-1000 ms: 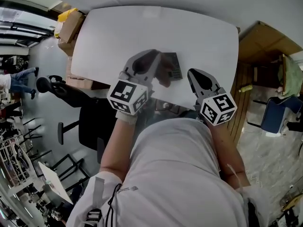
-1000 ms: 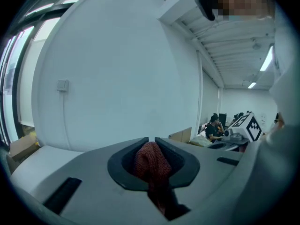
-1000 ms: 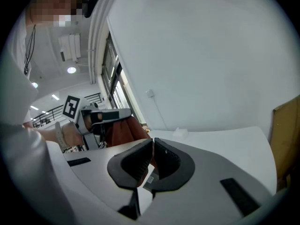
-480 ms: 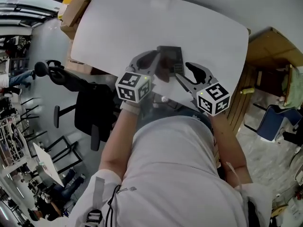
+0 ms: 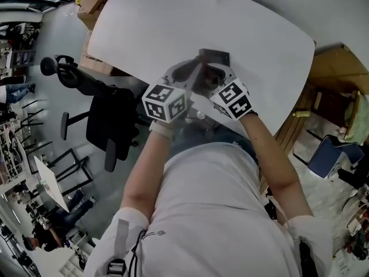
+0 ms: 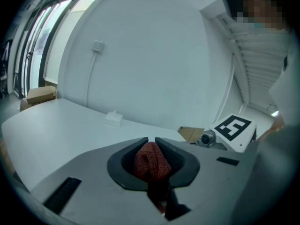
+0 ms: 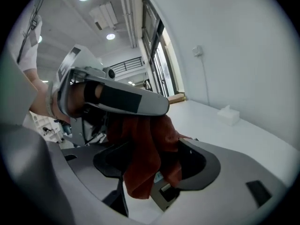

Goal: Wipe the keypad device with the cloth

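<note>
Wiping likely just starting. Cloth clamped in left gripper jaws, hanging over keypad device at near edge of table; right gripper jaws apart astride device. Next: steadying device, pressing cloth across keys.

I'm seeing the cloth hiding the right gripper's jaw tips and most of the keypad device. The left gripper is crossing over them too.

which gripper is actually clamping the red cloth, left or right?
The left gripper: its jaws are pinched shut on the red cloth. The right gripper only has that cloth hanging in front of its jaws, draped from the left one above.
</note>
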A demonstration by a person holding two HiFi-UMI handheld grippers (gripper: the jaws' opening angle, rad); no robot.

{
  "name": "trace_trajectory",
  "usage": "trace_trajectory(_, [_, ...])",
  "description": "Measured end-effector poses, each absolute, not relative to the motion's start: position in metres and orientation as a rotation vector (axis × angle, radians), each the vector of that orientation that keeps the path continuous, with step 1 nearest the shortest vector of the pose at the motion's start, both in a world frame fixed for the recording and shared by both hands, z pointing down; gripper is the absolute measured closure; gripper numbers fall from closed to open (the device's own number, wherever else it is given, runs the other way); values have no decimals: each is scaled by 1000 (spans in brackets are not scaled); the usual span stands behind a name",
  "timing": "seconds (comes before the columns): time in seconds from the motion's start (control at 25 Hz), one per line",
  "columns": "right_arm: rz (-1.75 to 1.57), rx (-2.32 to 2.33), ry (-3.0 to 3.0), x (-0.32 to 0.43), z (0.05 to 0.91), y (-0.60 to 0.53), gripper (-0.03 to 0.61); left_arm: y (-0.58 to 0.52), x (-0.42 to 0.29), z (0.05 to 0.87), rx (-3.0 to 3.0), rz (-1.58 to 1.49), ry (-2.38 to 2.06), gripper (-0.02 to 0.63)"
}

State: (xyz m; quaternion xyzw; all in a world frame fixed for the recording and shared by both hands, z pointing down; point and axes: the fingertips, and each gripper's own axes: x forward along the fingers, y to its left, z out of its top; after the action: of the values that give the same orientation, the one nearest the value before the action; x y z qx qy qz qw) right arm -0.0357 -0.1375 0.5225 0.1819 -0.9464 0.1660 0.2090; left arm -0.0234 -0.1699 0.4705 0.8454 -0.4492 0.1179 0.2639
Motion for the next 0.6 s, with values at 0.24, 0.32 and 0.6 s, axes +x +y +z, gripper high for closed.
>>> trace_trajectory(0.24, [372, 442, -2656, -46, 540, -139, 321, -155, -14, 480, 2297, 280, -1058, 586])
trace_trajectory(0.32, [330, 467, -2650, -42, 540, -136, 372, -150, -14, 482, 2269, 226, -1007, 584])
trace_trajectory(0.6, [436, 663, -2519, -12, 571, -135, 523, -127, -24, 509, 2216, 283, -977, 494])
